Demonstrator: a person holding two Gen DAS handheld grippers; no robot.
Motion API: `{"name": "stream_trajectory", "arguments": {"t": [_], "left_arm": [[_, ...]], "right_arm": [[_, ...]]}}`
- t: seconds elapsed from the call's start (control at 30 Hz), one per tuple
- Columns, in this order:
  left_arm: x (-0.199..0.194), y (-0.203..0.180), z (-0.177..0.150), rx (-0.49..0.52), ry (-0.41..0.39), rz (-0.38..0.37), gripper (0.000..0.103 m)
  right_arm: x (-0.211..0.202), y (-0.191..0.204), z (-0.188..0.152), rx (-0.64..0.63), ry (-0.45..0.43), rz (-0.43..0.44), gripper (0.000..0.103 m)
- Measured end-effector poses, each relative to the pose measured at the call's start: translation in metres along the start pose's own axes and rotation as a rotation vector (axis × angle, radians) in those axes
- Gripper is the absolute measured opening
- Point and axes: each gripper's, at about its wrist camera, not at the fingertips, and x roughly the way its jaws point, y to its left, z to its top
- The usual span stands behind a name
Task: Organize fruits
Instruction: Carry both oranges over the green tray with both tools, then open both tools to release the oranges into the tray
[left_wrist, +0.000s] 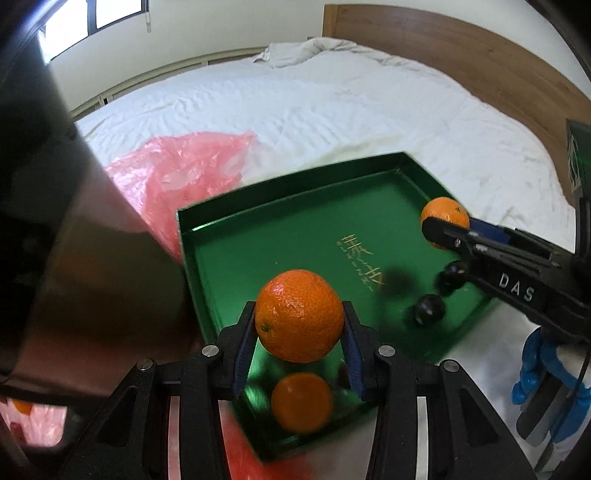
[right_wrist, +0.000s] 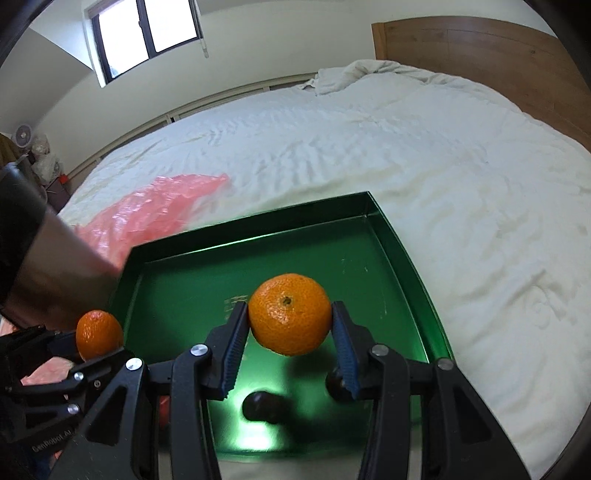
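Observation:
A green tray (left_wrist: 295, 229) lies on the white bed; it also shows in the right wrist view (right_wrist: 402, 258). My left gripper (left_wrist: 300, 332) is shut on an orange (left_wrist: 299, 314) and holds it above the tray's near left part. Another orange (left_wrist: 302, 401) lies in the tray below it. My right gripper (right_wrist: 290, 325) is shut on a second orange (right_wrist: 290, 314) above the tray's right side; this gripper (left_wrist: 443, 225) also shows from the left wrist. Two dark round fruits (left_wrist: 430, 309) (right_wrist: 263, 405) lie in the tray.
A pink plastic bag (left_wrist: 184, 170) lies on the bed left of the tray. A person's arm (left_wrist: 92, 258) is at the left. A wooden headboard (left_wrist: 461, 48) stands at the far right, with a crumpled cloth (left_wrist: 306, 50) near it.

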Motion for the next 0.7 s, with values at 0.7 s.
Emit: {"name": "stream_trajectory", "arguments": {"t": [0.7], "left_arm": [[0.018,-0.003,0.011,0.021,0.003,0.06,0.052]], "right_arm": [[0.033,-0.003,-0.008,0.003,0.05,-0.034,0.076]]}}
